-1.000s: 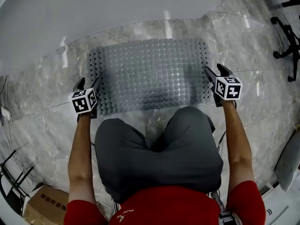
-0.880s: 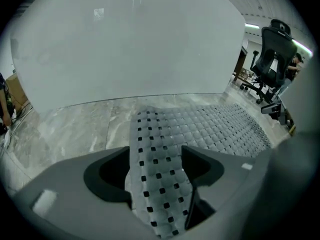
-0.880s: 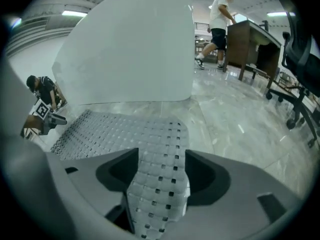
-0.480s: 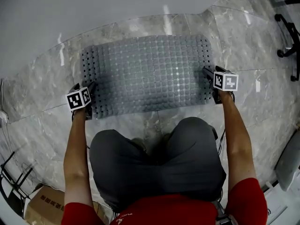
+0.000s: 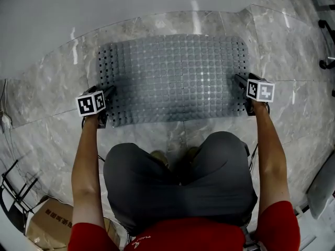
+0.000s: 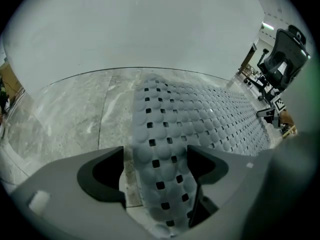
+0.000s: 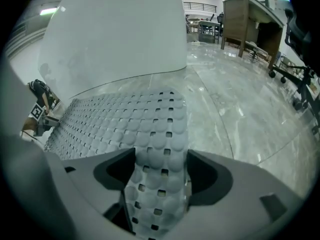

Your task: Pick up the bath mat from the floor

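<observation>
A grey bath mat with rows of bumps and square holes lies on the marble floor in front of the person's knees. My left gripper is at its left short edge and my right gripper at its right short edge. In the left gripper view the jaws are opening with a strip of the mat between them, and floor shows beside the left jaw. In the right gripper view the jaws are opening too, with the mat's edge running between them.
A white curved wall rises just behind the mat. A cardboard box sits at the lower left, with cables by the left edge. An office chair and a wooden desk stand farther off.
Both grippers stay at the mat's two short edges while the head view shifts slightly. The mat still lies flat on the floor.
</observation>
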Demonstrator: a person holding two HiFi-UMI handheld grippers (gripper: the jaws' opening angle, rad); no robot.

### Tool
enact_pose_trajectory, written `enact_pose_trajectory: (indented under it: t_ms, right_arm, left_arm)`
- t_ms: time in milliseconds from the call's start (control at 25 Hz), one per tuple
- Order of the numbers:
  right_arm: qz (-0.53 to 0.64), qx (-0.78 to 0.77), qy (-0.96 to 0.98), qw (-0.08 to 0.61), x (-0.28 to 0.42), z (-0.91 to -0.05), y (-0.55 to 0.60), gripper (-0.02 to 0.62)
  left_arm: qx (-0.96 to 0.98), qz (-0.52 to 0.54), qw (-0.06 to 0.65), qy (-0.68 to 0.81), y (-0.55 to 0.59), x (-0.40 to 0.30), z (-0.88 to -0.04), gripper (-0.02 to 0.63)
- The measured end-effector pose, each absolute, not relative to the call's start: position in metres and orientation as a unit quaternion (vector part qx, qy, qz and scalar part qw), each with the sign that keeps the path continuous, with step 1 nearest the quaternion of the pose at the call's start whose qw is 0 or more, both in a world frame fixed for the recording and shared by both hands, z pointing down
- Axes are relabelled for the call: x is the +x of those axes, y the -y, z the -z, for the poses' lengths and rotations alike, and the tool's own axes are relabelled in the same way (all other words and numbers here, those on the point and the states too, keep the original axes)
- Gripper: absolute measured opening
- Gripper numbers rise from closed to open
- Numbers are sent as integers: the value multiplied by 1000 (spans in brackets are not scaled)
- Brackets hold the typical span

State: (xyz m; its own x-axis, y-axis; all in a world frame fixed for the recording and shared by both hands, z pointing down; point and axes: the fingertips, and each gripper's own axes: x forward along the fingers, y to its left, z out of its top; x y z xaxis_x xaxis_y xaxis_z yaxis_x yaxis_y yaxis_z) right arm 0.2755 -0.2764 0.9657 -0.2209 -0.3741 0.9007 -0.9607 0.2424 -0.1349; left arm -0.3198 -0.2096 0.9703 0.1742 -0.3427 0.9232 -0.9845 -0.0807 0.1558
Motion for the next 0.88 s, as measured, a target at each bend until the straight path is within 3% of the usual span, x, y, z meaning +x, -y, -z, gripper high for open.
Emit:
enact_pose_trajectory:
  t_ms: [240, 360, 600, 720, 880]
  right_arm:
    - [-370, 488, 688, 390, 270, -964, 275, 295]
    - [-382, 478, 696, 377, 261, -963, 274, 215]
    - [-377, 454, 717, 370, 242, -956, 272, 106]
    - [-356, 438, 733, 379, 231, -948, 272, 52]
    - [-338, 445, 745, 365, 226, -933, 268, 43]
  left_arm:
    - [630, -390, 411, 531, 209, -316, -970, 349]
    - [633, -388, 410, 529, 210, -313, -968, 314]
    - [657, -373, 412, 509, 211, -291, -965, 118]
    - [667, -366, 409, 504, 211, -286, -961, 65]
    - [691, -341, 405, 492, 210, -278, -947, 43]
